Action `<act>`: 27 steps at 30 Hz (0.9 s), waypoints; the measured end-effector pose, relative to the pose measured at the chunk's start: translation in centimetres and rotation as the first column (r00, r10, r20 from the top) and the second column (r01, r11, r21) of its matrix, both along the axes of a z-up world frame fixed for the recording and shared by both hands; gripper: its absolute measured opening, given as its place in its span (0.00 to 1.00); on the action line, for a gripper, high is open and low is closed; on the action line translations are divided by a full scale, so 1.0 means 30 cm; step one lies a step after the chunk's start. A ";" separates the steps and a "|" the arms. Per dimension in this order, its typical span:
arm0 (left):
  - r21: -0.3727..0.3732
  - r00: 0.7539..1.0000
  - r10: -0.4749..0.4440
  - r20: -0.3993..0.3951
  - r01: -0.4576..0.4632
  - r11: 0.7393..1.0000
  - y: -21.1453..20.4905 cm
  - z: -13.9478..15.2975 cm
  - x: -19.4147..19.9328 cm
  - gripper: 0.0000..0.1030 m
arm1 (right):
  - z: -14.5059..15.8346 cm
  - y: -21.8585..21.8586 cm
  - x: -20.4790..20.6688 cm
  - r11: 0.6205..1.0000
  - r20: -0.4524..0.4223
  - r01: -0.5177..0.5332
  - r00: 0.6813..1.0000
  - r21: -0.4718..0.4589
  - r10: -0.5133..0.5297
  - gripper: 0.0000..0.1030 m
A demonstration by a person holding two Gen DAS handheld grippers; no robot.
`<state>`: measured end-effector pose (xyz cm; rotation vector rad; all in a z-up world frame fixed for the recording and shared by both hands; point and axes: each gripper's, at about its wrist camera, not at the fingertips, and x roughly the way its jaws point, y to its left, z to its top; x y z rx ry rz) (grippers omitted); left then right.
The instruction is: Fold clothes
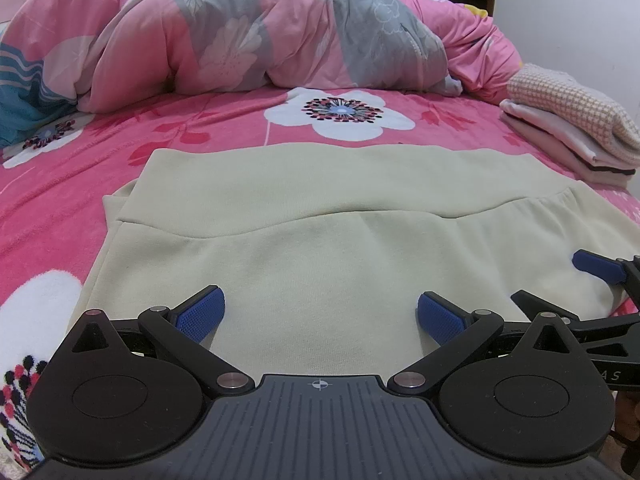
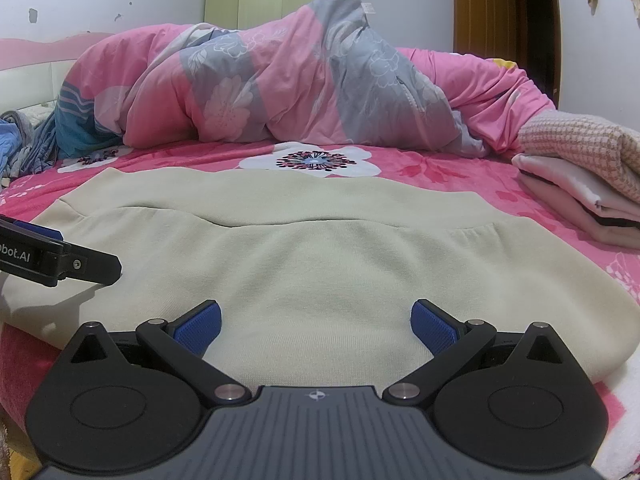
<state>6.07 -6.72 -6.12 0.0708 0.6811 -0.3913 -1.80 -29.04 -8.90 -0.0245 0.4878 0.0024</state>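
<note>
Pink floral bed (image 1: 248, 136) carries the cream garment (image 1: 320, 240), flat. Both my tools, left tool (image 1: 320, 316) and right tool (image 2: 316, 320), hover at its near edge, fingers apart.

One flat cream knit garment (image 1: 320, 248), one stack of folded pinkish clothes (image 1: 568, 128), one bunched pink-and-grey floral quilt (image 1: 248, 32), two blue-padded tools: left tool (image 1: 320, 316), right tool (image 2: 316, 322).

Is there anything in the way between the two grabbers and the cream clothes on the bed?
Nothing visible. The left gripper and right gripper are both open right over the near edge of the cream garment. The folded stack sits off to the right, and the pink duvet lies behind.
</note>
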 end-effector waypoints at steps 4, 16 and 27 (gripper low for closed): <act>0.000 1.000 0.000 0.000 0.000 1.000 0.000 0.000 0.000 1.00 | 0.000 0.001 0.000 1.000 0.001 0.000 1.000 0.000 0.000 1.00; 0.001 1.000 0.000 -0.001 0.000 1.000 -0.001 0.001 0.001 1.00 | -0.001 0.002 -0.002 1.000 0.002 0.002 1.000 0.000 -0.002 1.00; 0.000 1.000 -0.001 0.000 0.001 1.000 0.000 0.000 0.002 1.00 | -0.001 0.003 -0.004 1.000 0.004 0.002 1.000 -0.001 -0.002 1.00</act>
